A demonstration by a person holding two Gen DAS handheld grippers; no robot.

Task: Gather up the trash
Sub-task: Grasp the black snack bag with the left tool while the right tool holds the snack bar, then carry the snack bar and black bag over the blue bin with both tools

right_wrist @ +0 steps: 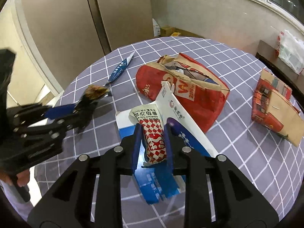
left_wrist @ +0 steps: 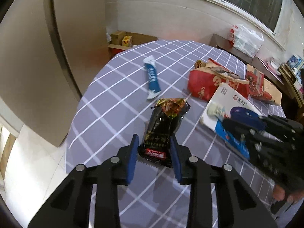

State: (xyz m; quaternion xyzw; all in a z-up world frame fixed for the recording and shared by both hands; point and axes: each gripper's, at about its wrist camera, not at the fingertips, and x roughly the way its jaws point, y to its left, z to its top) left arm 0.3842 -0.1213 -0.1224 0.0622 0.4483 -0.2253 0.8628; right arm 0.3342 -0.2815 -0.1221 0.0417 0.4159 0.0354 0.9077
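My left gripper (left_wrist: pixel 154 148) is shut on a black snack wrapper (left_wrist: pixel 163 125) and holds it above the checked tablecloth (left_wrist: pixel 106 102); it also shows at the left of the right wrist view (right_wrist: pixel 76 114) with the wrapper (right_wrist: pixel 91 98). My right gripper (right_wrist: pixel 152 142) is shut on a red-and-white checked wrapper (right_wrist: pixel 152 131) over a white-and-blue open box (right_wrist: pixel 157 184). A blue sachet (left_wrist: pixel 152 77) lies further back on the cloth. A crumpled red paper bag (right_wrist: pixel 182 93) lies behind the box.
A second flattened red-and-brown paper bag (right_wrist: pixel 275 110) lies at the right of the round table. Cardboard boxes (left_wrist: pixel 123 39) stand on the floor beyond the table. A dark sideboard (right_wrist: pixel 275 60) with a plastic bag (right_wrist: pixel 290 51) stands by the window wall.
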